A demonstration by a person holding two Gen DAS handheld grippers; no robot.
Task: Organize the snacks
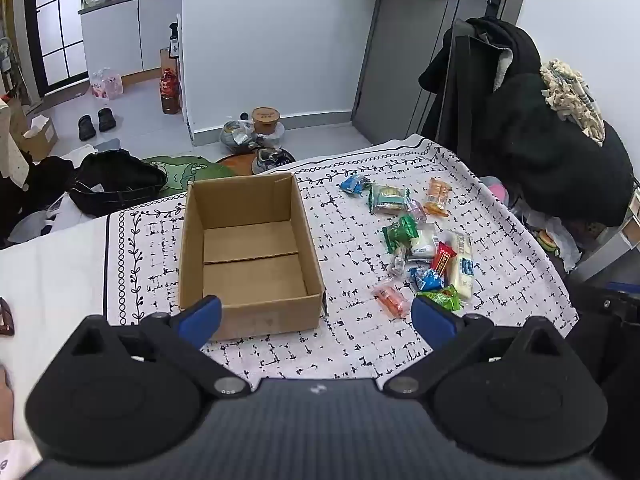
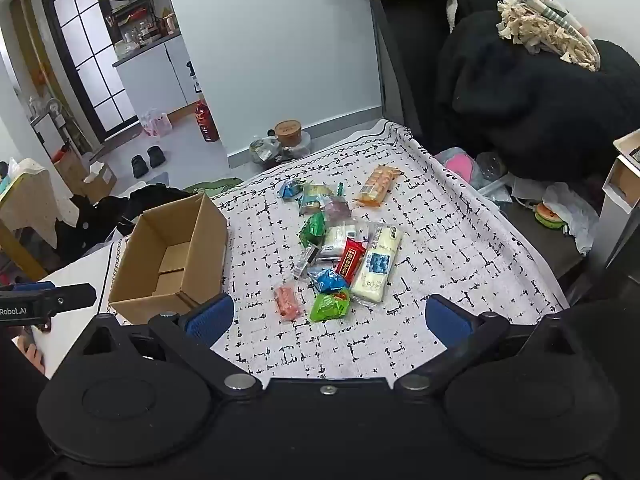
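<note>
An empty open cardboard box [image 1: 248,256] stands on the patterned tablecloth [image 1: 352,344]; it also shows in the right wrist view [image 2: 176,252]. Several wrapped snacks lie in a loose pile [image 1: 424,248] to the right of the box, among them a pink packet [image 2: 288,302], a green packet [image 2: 330,307], a long white packet [image 2: 378,264] and an orange packet [image 2: 378,184]. My left gripper [image 1: 316,318] is open and empty, above the box's near edge. My right gripper [image 2: 328,320] is open and empty, just before the near snacks. The left gripper's body shows at the right wrist view's left edge [image 2: 44,304].
A chair piled with black clothes [image 2: 532,92] stands right of the table. Bags, shoes and a bottle [image 1: 170,92] lie on the floor beyond the far edge. The tablecloth hangs over the right edge [image 2: 520,240].
</note>
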